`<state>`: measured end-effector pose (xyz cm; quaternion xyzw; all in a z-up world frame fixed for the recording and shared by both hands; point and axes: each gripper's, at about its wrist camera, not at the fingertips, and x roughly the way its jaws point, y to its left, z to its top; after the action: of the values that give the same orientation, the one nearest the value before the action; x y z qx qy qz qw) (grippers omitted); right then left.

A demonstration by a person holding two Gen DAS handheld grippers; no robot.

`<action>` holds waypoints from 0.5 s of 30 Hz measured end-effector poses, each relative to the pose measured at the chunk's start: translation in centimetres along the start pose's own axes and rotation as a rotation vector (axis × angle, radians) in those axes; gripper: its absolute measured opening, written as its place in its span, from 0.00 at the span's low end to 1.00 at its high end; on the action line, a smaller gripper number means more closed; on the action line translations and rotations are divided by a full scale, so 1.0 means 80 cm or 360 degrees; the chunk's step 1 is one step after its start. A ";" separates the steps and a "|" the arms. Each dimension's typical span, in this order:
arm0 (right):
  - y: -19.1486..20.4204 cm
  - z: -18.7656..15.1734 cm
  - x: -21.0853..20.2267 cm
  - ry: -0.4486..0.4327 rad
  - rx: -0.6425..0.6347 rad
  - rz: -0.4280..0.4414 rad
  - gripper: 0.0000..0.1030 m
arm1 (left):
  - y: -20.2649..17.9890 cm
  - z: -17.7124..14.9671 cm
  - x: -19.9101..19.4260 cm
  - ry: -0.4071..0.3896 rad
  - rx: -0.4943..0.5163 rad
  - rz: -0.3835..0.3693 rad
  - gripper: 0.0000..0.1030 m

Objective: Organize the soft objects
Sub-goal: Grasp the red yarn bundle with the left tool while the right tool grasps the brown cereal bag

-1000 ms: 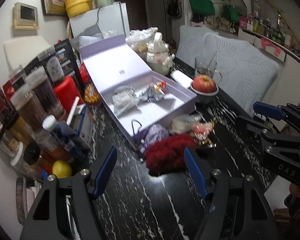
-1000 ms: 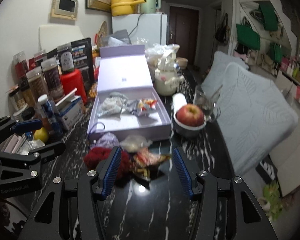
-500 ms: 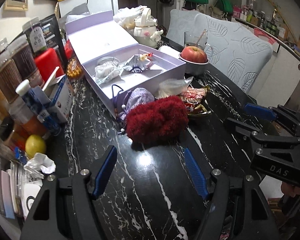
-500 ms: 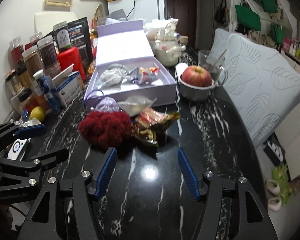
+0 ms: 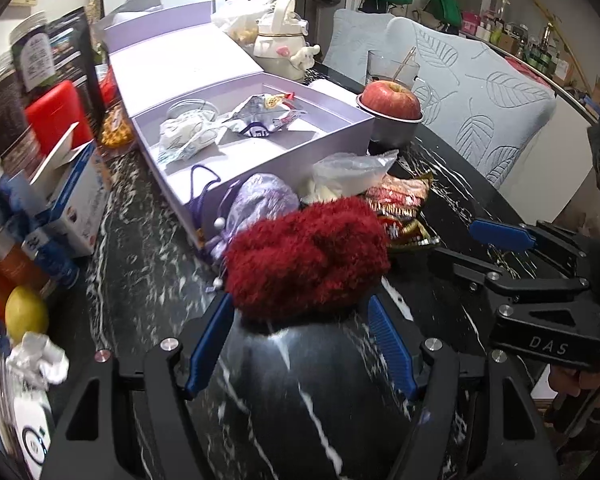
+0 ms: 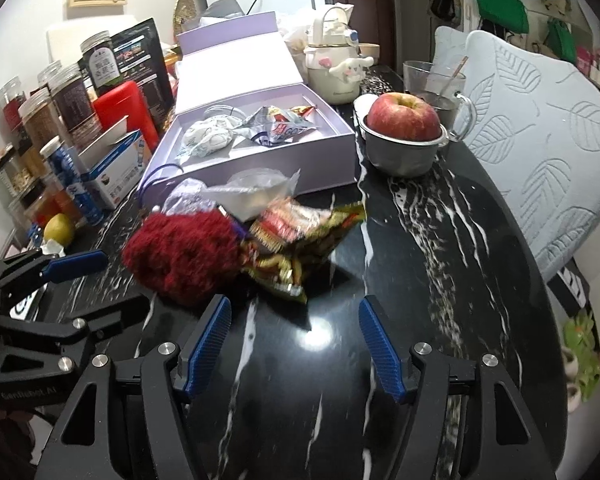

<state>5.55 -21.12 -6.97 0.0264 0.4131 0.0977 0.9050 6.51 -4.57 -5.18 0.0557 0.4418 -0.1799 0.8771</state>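
Observation:
A fluffy dark red soft item [image 5: 306, 256] lies on the black marble table [image 5: 300, 408], just in front of an open lilac box [image 5: 259, 176]. My left gripper [image 5: 300, 312] is open, its blue fingertips on either side of the red item's near edge. My right gripper [image 6: 293, 316] is open and empty, just short of a crumpled snack packet [image 6: 295, 240]; the red item [image 6: 179, 256] is to its left. A lilac drawstring pouch [image 5: 259, 200] and a clear plastic bag [image 5: 348, 172] lie against the box. A patterned cloth [image 5: 187, 136] and a foil packet [image 5: 259, 120] lie inside it.
An apple in a metal bowl [image 6: 404, 136], a glass mug [image 6: 436, 80] and a white kettle [image 6: 336, 72] stand behind on the right. Jars [image 6: 43, 120], a red canister [image 6: 127, 108], a blue carton [image 6: 111, 168] and a lemon [image 6: 59, 228] line the left. A leaf-patterned cushion [image 6: 540, 140] borders the right edge.
Both grippers have moved forward and down toward the pile. The left one now straddles the near edge of the red item; the right one has closed in on the snack packet.

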 end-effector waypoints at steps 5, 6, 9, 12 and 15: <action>-0.009 0.022 0.022 0.0008 -0.0004 0.0027 0.66 | 0.000 0.021 0.020 0.0010 0.0037 0.0024 0.67; -0.010 0.025 0.027 0.0015 -0.0009 0.0041 0.66 | 0.000 0.025 0.025 0.0017 0.0044 0.0028 0.67; -0.012 0.033 0.043 0.0042 -0.0023 0.0061 0.70 | 0.003 0.033 0.034 0.0012 0.0056 0.0015 0.67; -0.013 0.039 0.057 0.0073 -0.0034 0.0104 0.70 | 0.003 0.037 0.044 0.0021 0.0089 -0.0006 0.67; -0.013 0.042 0.070 0.0099 -0.0028 0.0139 0.70 | 0.001 0.040 0.052 0.0023 0.0128 -0.0026 0.72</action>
<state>11.86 -20.92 -9.07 0.0333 0.4386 0.1417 0.8868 11.21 -6.38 -6.57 0.0887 0.4410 -0.2042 0.8694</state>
